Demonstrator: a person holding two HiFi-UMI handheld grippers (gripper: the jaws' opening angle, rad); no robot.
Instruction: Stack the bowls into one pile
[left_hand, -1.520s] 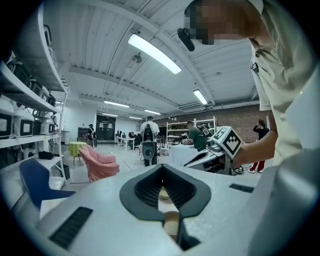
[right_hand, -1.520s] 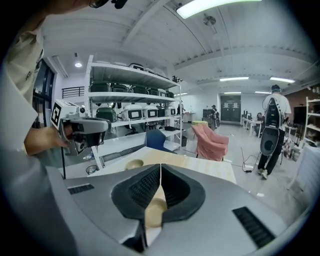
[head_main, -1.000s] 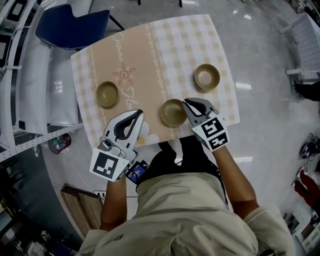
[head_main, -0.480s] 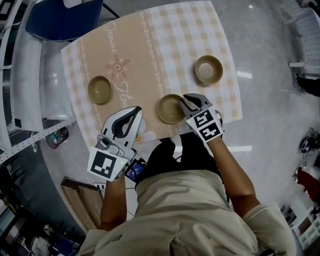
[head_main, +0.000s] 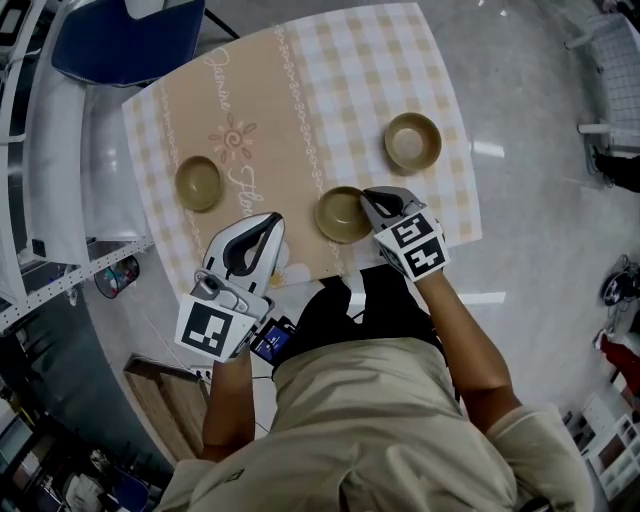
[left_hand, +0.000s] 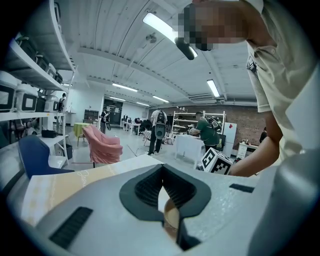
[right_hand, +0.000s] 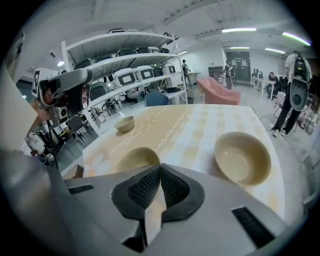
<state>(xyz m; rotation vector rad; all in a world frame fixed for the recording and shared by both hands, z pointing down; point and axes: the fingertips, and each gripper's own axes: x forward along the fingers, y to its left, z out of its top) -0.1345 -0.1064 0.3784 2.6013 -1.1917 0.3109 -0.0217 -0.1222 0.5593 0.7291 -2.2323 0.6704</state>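
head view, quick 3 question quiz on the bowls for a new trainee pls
1. How many bowls stand on the table?
2. True or false: two of the bowls are already stacked.
3. Where on the middle bowl do the jaws of the right hand-held gripper sit? A) on its rim B) under its base C) nowhere near it

Key
1. Three: left bowl, middle bowl, right bowl.
2. False. Each one stands alone, apart from the others.
3. A. The jaws have just closed, and they look shut on the rim nearest the person.
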